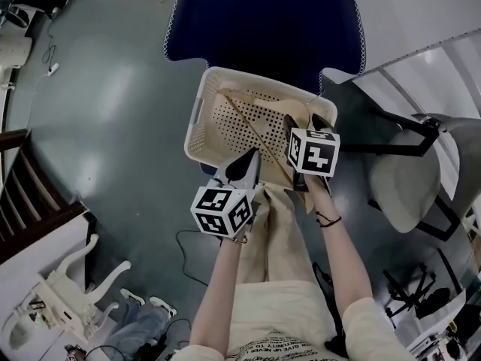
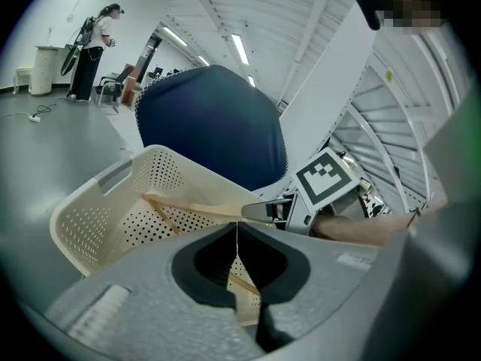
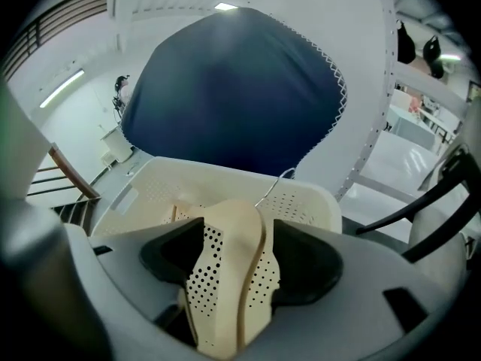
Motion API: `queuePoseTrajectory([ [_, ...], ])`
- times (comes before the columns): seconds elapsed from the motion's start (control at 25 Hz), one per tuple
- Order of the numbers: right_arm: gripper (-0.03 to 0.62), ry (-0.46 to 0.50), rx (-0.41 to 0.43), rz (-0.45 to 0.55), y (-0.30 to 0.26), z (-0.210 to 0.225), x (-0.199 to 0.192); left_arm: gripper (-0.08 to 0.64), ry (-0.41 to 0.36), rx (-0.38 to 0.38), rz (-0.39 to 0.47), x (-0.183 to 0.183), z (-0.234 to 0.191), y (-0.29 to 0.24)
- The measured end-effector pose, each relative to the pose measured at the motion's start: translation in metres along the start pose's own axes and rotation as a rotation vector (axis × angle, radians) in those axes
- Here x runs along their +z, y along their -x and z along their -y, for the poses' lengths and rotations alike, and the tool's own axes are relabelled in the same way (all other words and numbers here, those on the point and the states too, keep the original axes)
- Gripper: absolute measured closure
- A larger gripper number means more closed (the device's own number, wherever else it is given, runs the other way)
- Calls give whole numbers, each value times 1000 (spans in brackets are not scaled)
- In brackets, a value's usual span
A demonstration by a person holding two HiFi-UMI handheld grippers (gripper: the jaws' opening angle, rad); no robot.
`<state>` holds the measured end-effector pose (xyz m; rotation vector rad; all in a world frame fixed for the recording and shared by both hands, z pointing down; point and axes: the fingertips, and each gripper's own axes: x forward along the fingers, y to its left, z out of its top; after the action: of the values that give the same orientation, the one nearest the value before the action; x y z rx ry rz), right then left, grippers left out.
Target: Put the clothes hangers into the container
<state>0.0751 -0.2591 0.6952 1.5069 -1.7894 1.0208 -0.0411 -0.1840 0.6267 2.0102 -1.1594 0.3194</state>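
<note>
A cream perforated basket [image 1: 203,119] stands on the floor in front of me. A wooden clothes hanger [image 1: 279,111] lies tilted in it, its thin lower bar [image 1: 252,130] running diagonally across the basket. My right gripper [image 1: 299,126] is shut on the hanger's broad wooden shoulder [image 3: 229,277], and the wire hook [image 3: 274,187] pokes out beyond the jaws. My left gripper [image 1: 250,158] hovers over the basket's near rim with its jaws shut together, nothing between them; in the left gripper view [image 2: 237,229] the hanger bar [image 2: 188,209] passes behind the tips.
A large dark blue padded shape [image 1: 263,21] stands right behind the basket. A grey chair [image 1: 406,179] is at the right, a white chair [image 1: 68,284] and wooden rails [image 1: 30,194] at the left. A black cable [image 1: 184,258] trails on the grey floor.
</note>
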Motion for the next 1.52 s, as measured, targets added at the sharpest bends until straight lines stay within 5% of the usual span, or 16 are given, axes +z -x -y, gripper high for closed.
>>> queuePoseTrajectory([
  [0.24, 320, 31, 22, 74, 23, 5, 9, 537, -27, -31, 12, 10, 10, 3],
  [0.36, 452, 95, 60, 120, 44, -1, 18, 537, -57, -54, 24, 22, 21, 11],
  [0.56, 569, 185, 116, 117, 79, -10, 20, 537, -111, -85, 56, 47, 47, 29],
  [0.72, 580, 255, 158, 114, 105, -19, 22, 537, -176, -120, 65, 65, 67, 42],
  [1.08, 588, 217, 308, 219, 172, -39, 53, 537, -235, -145, 115, 101, 92, 79],
  [1.52, 589, 203, 391, 358, 238, -57, 87, 537, -330, -181, 186, 143, 116, 109],
])
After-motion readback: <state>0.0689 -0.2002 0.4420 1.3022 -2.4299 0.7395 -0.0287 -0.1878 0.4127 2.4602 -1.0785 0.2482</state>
